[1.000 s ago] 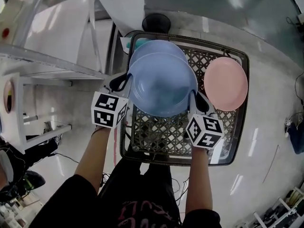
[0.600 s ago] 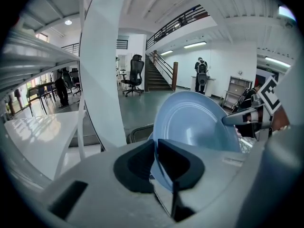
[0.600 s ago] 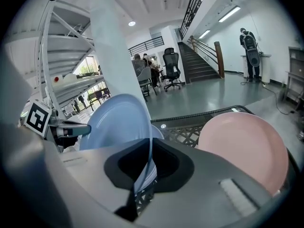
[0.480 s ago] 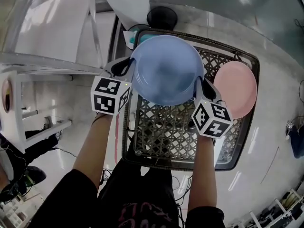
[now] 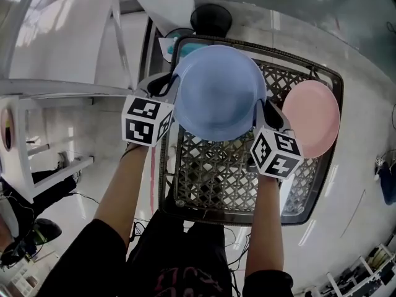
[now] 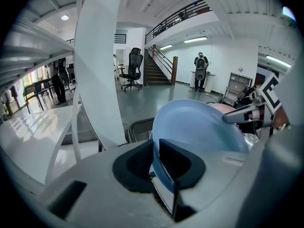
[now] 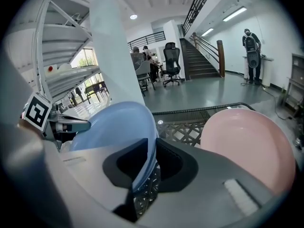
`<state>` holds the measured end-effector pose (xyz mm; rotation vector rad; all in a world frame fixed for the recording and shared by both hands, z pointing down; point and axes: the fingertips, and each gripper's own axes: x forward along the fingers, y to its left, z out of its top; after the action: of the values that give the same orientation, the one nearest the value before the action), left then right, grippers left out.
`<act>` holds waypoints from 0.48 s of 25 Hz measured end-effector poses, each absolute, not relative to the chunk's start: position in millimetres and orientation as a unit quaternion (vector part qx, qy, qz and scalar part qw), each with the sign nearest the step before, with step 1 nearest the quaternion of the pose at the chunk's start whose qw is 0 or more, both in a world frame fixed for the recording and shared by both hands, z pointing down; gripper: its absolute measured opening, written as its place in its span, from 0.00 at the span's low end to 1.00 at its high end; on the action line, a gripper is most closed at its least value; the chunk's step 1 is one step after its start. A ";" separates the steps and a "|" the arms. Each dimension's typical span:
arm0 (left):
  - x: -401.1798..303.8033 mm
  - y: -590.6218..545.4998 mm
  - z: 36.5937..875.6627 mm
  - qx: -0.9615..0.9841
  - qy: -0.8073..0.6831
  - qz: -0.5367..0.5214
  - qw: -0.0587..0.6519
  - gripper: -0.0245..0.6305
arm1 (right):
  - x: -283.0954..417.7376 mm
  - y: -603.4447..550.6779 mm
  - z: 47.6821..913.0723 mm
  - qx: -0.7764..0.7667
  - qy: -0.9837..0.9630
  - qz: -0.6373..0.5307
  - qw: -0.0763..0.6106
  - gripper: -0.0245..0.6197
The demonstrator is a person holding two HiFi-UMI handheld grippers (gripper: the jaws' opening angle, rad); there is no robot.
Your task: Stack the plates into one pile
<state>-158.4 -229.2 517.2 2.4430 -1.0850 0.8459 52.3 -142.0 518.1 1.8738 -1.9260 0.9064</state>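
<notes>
Your left gripper (image 5: 167, 90) and right gripper (image 5: 265, 113) have just been easing their jaws apart, so each sits slack around the rim of the blue plate (image 5: 219, 91), at its 9 and 3 o'clock (nothing pinched, I judge). That plate lies at the 12 o'clock end of the basket (image 5: 210, 178), while the pink plate (image 5: 315, 117) waits apart at 3 o'clock, so stacking it looks left to do. Your forearms reach forward side by side, both grippers tilted downward.

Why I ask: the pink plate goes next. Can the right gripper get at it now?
Probably not yet: the right gripper has just been opening its fingers, but they straddle the rim of the blue plate. Once clear, the pink plate lies close beside it, unobstructed.
</notes>
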 end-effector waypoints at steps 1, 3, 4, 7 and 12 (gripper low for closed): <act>-158.8 -229.3 519.6 0.857 -0.383 0.302 0.168 0.10 | 53.6 -141.8 518.5 0.655 -0.669 0.314 0.154 0.13; -161.5 -229.7 523.1 0.853 -0.387 0.310 0.165 0.14 | 56.2 -141.6 518.0 0.659 -0.668 0.311 0.153 0.16; -162.8 -229.9 523.1 0.853 -0.388 0.310 0.161 0.14 | 57.4 -141.2 517.6 0.661 -0.667 0.310 0.153 0.17; -162.0 -227.9 519.4 0.859 -0.382 0.309 0.142 0.14 | 61.1 -136.7 517.0 0.664 -0.663 0.311 0.152 0.17; -161.5 -224.5 512.0 0.863 -0.383 0.294 0.145 0.15 | 64.3 -122.2 512.4 0.671 -0.655 0.311 0.154 0.17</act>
<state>-161.5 -224.5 512.0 2.4871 -1.1047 0.8466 64.3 -122.2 512.4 1.9245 -1.8780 0.8919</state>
